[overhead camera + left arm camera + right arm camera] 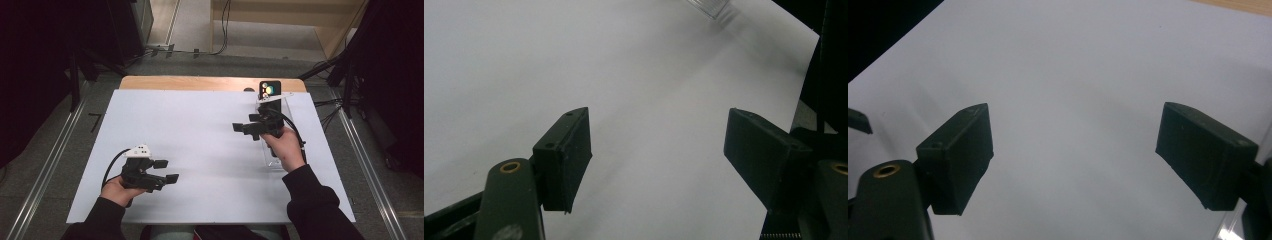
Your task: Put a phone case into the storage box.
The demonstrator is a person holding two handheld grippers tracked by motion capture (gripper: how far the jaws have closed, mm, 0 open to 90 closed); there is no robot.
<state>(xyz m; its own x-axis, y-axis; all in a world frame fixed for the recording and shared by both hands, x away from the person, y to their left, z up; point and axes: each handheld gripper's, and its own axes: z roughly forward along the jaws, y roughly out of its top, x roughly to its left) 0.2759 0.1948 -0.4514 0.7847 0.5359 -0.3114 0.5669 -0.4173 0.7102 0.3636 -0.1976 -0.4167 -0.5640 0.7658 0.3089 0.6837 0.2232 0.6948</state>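
Both tongs [166, 171] [243, 127] gape empty; clear tray [272, 150] under right hand [286, 147].

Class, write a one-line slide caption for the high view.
Two hand-held grippers, left gripper and right gripper, both open over a white sheet; a clear tray lies under the right hand.

I see a white sheet [200, 150] covering most of the wooden counter [200, 83]. A clear plastic tray [274, 160] lies along its right side, with a small black device [269, 90] showing coloured lights at its far end. Grey floor [75, 150] surrounds everything.
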